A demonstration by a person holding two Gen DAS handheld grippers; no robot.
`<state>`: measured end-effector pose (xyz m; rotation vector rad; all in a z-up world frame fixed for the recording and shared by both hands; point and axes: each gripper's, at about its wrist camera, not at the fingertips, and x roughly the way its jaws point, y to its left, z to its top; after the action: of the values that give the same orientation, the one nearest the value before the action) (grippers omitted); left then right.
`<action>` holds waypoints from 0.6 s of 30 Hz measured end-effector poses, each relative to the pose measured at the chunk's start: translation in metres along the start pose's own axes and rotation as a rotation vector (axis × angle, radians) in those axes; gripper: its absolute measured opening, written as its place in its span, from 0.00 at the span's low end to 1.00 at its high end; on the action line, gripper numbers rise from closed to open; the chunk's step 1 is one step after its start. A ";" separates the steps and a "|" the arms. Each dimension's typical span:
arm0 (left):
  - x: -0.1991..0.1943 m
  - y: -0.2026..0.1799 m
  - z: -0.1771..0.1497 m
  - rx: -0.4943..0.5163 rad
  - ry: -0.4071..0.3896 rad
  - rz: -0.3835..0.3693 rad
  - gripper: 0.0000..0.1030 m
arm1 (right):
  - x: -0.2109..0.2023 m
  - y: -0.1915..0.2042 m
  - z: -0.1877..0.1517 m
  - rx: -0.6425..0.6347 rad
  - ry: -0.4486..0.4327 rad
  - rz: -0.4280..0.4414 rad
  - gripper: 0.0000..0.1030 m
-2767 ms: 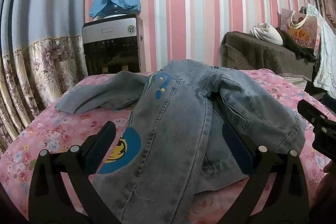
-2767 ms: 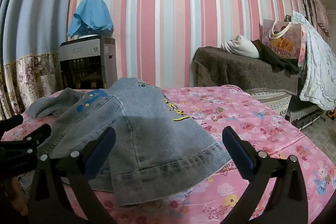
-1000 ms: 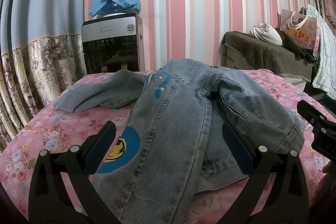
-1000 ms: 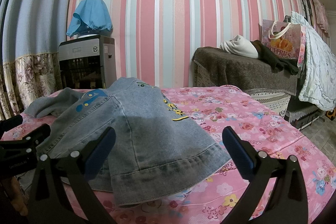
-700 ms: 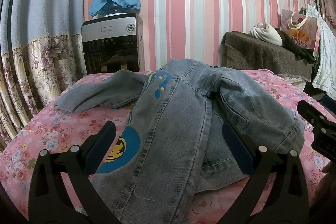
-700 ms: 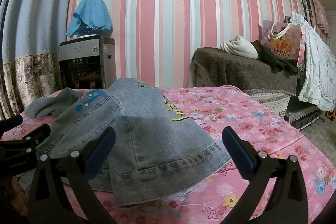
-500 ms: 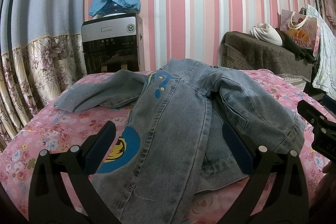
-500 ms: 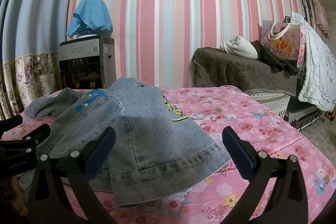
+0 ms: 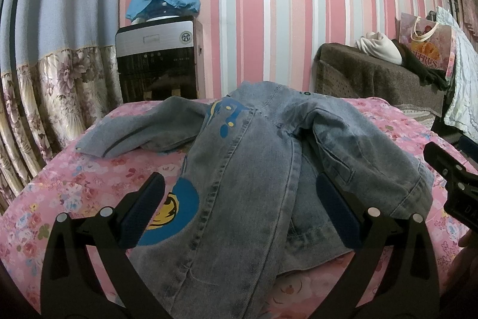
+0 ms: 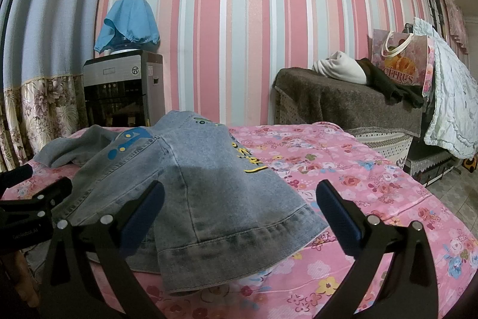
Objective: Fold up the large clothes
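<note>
A light-blue denim jacket (image 9: 248,169) with blue and yellow cartoon prints lies crumpled on the pink floral bed (image 9: 83,187); one sleeve stretches out to the left. My left gripper (image 9: 239,193) hovers open just over the jacket's near part, nothing between its blue pads. In the right wrist view the same jacket (image 10: 203,187) shows its hem towards me, and my right gripper (image 10: 239,199) stands open above that hem, holding nothing. The other gripper's black body shows at the right edge (image 9: 454,184) of the left wrist view and at the left edge (image 10: 27,214) of the right wrist view.
A water dispenser (image 9: 158,62) with a blue cloth cover stands by the striped wall behind the bed. A brown-covered cabinet (image 10: 343,106) with clothes and a paper bag (image 10: 400,62) is at the right. A white quilt (image 10: 451,97) hangs further right. Floral curtains (image 9: 47,97) are at the left.
</note>
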<state>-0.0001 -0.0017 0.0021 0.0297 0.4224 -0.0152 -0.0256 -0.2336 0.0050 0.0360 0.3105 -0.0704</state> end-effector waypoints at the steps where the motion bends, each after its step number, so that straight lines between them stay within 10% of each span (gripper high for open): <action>1: 0.000 -0.002 -0.001 -0.002 0.002 -0.001 0.97 | 0.000 0.000 0.000 0.000 0.000 0.002 0.98; 18: 0.041 0.026 0.039 0.029 0.125 -0.015 0.97 | 0.061 0.020 0.045 -0.096 0.189 0.148 0.98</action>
<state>0.0541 0.0230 0.0211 0.0568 0.5479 -0.0340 0.0478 -0.2197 0.0292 -0.0301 0.4986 0.0952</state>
